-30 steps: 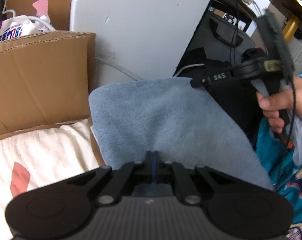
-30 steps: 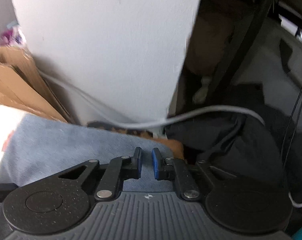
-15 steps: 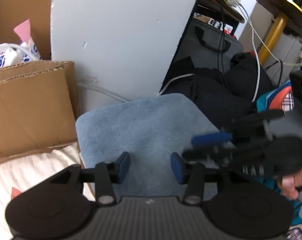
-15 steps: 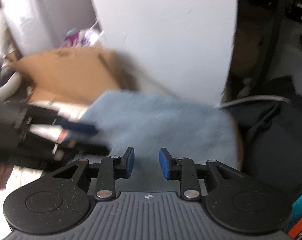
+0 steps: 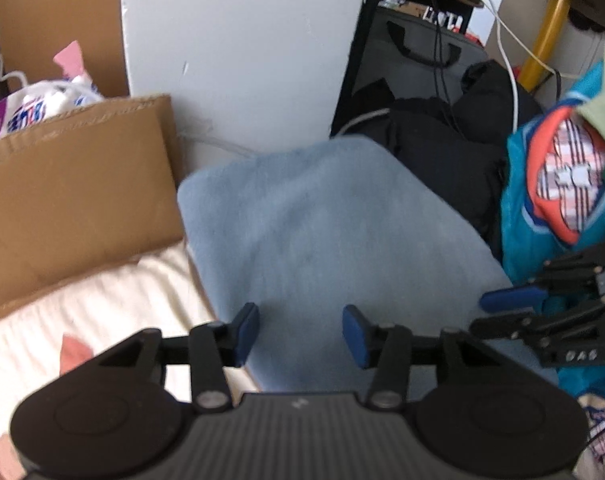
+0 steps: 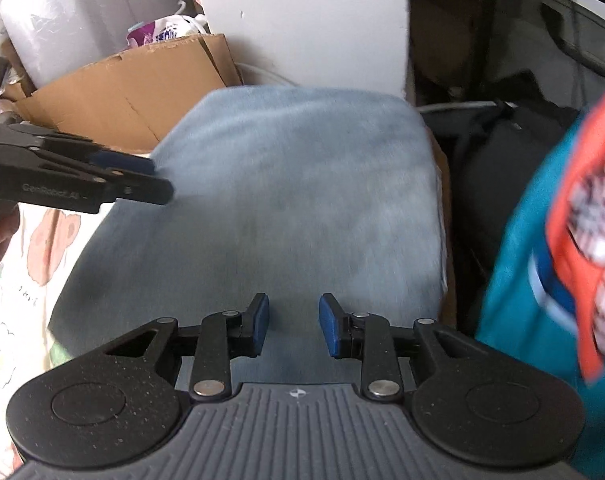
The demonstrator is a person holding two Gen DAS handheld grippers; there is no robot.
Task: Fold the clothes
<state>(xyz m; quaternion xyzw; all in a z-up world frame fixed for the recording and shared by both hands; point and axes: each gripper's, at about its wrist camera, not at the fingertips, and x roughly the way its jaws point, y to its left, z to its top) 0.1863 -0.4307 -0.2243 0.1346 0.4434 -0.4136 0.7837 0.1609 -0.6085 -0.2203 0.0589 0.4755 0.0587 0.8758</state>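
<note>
A folded light-blue garment (image 5: pixel 326 236) lies flat as a neat rectangle, also filling the middle of the right wrist view (image 6: pixel 286 200). My left gripper (image 5: pixel 300 336) hovers over its near edge, open, with nothing between the blue pads. My right gripper (image 6: pixel 294 330) is open too, above the near part of the garment, and shows at the right edge of the left wrist view (image 5: pixel 514 312). The left gripper reaches in from the left of the right wrist view (image 6: pixel 134 178), beside the garment's left edge.
A cardboard box (image 5: pixel 70 188) and a white panel (image 5: pixel 238 52) stand behind the garment. Cream printed fabric (image 5: pixel 102 312) lies to the left. A teal and orange pile of clothes (image 5: pixel 558 196) sits at the right, by dark bags (image 5: pixel 442 152) and cables.
Both grippers have opened and let go of the blue garment, which now lies flat. Both have drawn back towards its near edge, and the right gripper has dropped to the right side.
</note>
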